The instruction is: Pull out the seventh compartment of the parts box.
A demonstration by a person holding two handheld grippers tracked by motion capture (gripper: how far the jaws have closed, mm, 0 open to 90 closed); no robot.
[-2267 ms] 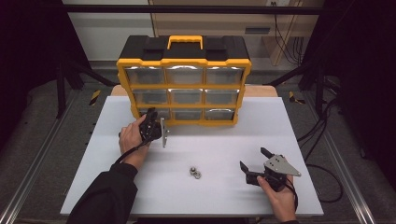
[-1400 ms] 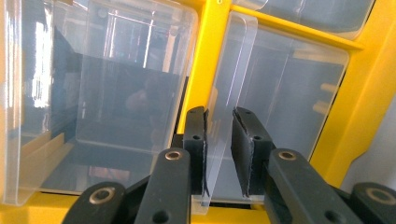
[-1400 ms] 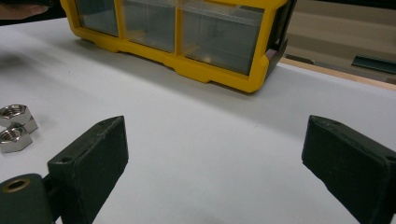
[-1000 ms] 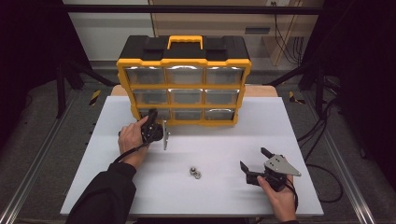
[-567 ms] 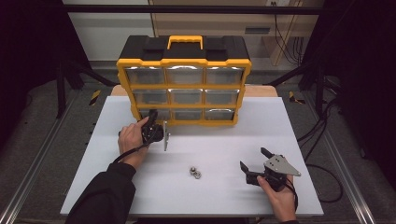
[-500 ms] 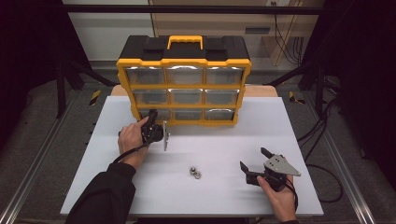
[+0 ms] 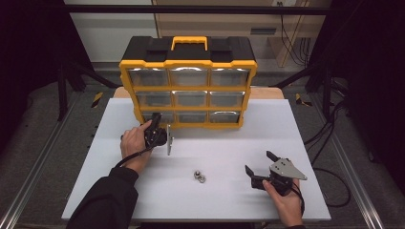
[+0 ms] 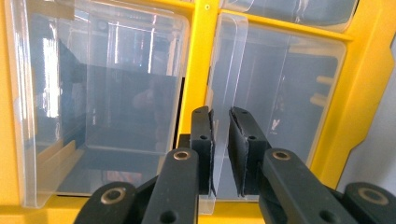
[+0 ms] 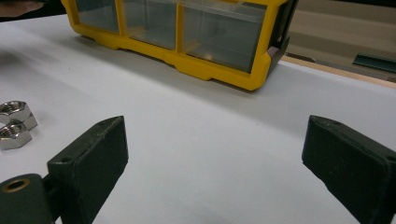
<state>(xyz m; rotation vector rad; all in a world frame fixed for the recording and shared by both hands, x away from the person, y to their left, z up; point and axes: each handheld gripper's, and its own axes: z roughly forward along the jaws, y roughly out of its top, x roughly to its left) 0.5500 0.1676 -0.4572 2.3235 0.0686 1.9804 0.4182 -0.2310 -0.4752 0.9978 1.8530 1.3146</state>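
I have the left gripper (image 7: 160, 125) up against the bottom row of the yellow organizer (image 7: 188, 82), at about 10 o'clock from the middle of the tabletop (image 7: 224, 143). In the left gripper view its two black jaws stand nearly together, and the clear front lip of a drawer (image 8: 219, 154) runs down into the narrow gap between the pads (image 8: 204, 149). The left pad lies against the plastic; on the right pad I can see a thin slit, so I read this as a pinch on the drawer's front, closed on it rather than free. Through the clear front I make out the drawer's dim inside and the yellow divider just to its left. From the high view I cannot tell how far the drawer stands out of its slot, since my hand (image 7: 133, 143) and the gripper cover it.

The right gripper (image 7: 260, 169) rests low at about 4 o'clock on the tabletop, held in the right hand (image 7: 285, 200), with its jaws spread wide and only bare white surface between them. Two steel nuts (image 7: 199, 177) lie touching each other near 6 o'clock, between the two grippers and well apart from both; in the right gripper view they sit at the left edge, beyond the left jaw.
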